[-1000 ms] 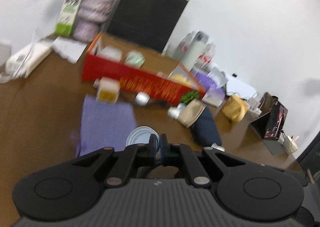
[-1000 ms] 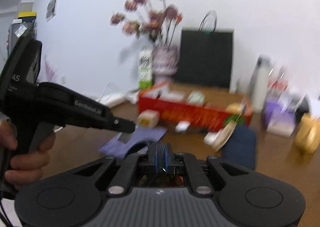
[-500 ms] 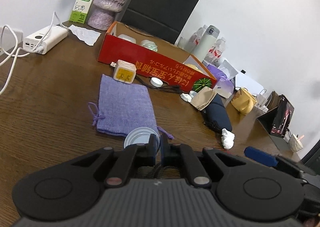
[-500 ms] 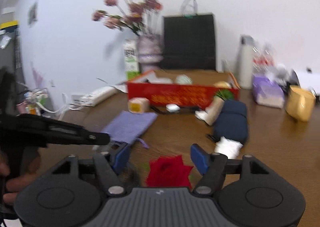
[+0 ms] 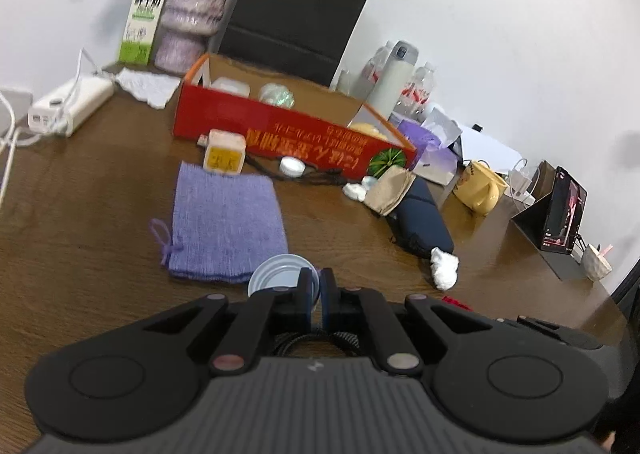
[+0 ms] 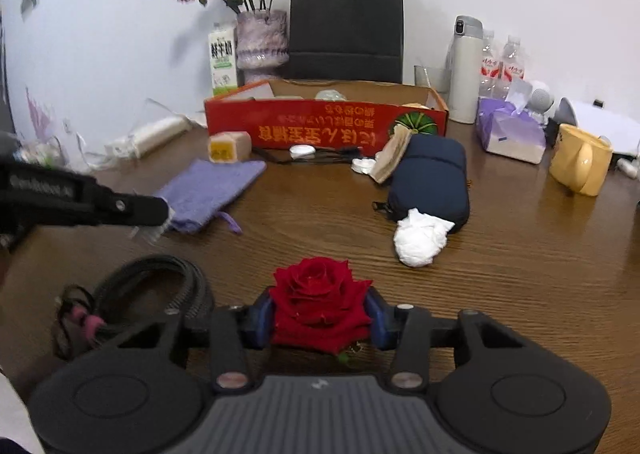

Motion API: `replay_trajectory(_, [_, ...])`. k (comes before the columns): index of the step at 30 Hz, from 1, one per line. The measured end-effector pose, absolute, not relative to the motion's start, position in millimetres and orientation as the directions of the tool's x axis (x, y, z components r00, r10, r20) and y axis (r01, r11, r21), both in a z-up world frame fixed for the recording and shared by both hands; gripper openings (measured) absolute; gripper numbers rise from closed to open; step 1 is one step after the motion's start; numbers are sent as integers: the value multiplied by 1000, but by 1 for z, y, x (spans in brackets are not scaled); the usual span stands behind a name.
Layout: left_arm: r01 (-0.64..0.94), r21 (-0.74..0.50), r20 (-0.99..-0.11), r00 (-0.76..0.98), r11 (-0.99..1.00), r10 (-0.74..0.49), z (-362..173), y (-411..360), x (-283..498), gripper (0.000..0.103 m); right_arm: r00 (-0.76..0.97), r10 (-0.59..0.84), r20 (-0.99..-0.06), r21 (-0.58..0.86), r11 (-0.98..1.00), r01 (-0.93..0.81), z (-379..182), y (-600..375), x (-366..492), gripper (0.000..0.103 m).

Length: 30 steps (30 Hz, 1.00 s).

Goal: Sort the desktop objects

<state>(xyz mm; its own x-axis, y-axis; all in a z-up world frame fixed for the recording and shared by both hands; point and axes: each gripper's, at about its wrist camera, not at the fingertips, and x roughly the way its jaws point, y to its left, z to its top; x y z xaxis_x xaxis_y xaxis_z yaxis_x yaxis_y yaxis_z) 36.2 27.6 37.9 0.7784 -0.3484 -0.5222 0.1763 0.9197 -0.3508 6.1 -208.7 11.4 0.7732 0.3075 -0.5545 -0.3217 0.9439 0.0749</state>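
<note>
Red rose [image 6: 320, 302]: gripped between right gripper [image 6: 320, 318] pads, low over tabletop [image 6: 500, 278]. Pale round lid [image 5: 280, 279]: clamped at rim by nearly closed left gripper [image 5: 316, 294] (purple pouch [image 5: 226, 222] just beyond).

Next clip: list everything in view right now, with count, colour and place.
red rose: 1, red, near centre, gripped
pale blue disc: 1, pale blue, near left, gripped
red box: 1, red, rear centre
purple pouch: 1, purple, left of centre
navy case: 1, navy, right of centre
tissue wad: 1, white, at navy case's near end
yellow mug: 1, yellow, far right
black bag: 1, black, behind red box
vase: 1, mauve, left of black bag
milk carton: 1, white-green, beside vase
cable coil: 1, black, near left
table: 1, brown, under everything
left gripper: 1, black, shut on pale blue disc
right gripper: 1, black, shut on red rose
</note>
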Motion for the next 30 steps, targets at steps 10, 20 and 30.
replay_trajectory(10, [224,-312,-497,790,923,-359,80,22,52,5,841,352,-411,75,932,-354,67,-223,13,42])
replay_trajectory(20, [260,-201,-550,768,944,-329,164,10,212,5,842,365,-396,43,924,-380,138,-219,152,42])
replay_trajectory(30, [211,-279,-709,613,937,-349,102,-37,422,5,703,316,-637,264,946,-187,103,-218,403,43])
